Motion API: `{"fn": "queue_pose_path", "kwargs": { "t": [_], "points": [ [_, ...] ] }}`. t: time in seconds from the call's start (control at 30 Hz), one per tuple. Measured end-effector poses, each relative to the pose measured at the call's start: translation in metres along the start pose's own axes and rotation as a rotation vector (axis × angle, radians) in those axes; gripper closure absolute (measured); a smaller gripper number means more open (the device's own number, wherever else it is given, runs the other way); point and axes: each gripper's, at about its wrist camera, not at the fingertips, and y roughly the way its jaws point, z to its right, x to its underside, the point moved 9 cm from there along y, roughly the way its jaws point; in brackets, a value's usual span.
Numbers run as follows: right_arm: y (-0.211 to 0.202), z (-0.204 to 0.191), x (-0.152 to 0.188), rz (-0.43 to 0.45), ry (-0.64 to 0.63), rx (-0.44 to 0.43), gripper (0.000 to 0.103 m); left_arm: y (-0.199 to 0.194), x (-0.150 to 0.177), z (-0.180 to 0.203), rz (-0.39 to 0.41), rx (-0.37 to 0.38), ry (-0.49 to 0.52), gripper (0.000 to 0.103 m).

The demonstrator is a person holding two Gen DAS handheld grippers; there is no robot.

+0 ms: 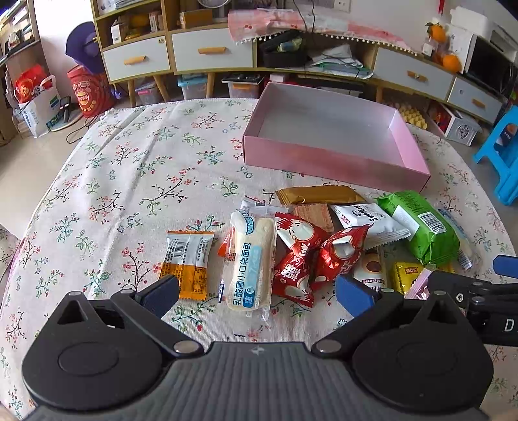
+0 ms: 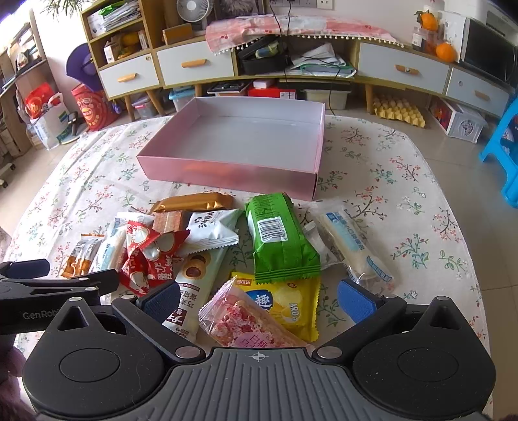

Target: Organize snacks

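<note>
Left wrist: left gripper (image 1: 257,293) spread wide, empty, over bread pack (image 1: 251,259) at centre; pink box (image 1: 333,168) upper right, empty. Step: pre-grasp.

Right wrist: right gripper (image 2: 259,302) spread, empty, above pink wafer pack (image 2: 246,319) low centre. Next: descend, pinch, carry to box.

Soft daylight fills the room, brightest on the far white wall (image 1: 61,19) at the left — nearly blown out there. Shadows under the snack wrappers stay faint. The glossy green plastic packet (image 2: 278,236) carries a mild sheen. Both views bow hard at the edges — the far wooden cabinet (image 2: 259,61) curves, corners darken.
</note>
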Motion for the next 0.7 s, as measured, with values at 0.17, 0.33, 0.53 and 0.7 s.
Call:
{"fn": "queue_pose_path", "kwargs": {
  "t": [0.17, 0.33, 0.53, 0.7],
  "points": [
    [-0.0007, -0.0014, 0.0005, -0.001, 0.0, -0.005, 0.0, 0.0007, 0.0014, -0.0004, -0.003, 0.0, -0.001, 0.0],
    [-0.001, -0.0023, 0.0007, -0.001, -0.001, -0.008, 0.0, 0.0013, 0.0017, -0.0013, -0.005, -0.001, -0.002, 0.0],
    [-0.0008, -0.0021, 0.0011, -0.003, 0.0, -0.005, 0.0, 0.0013, 0.0017, -0.0015, -0.005, 0.001, -0.002, 0.0],
    [-0.0007, -0.0021, 0.0015, -0.004, 0.0, -0.005, 0.0, 0.0013, 0.0016, -0.0013, -0.005, 0.002, -0.003, 0.0]
  ]
}}
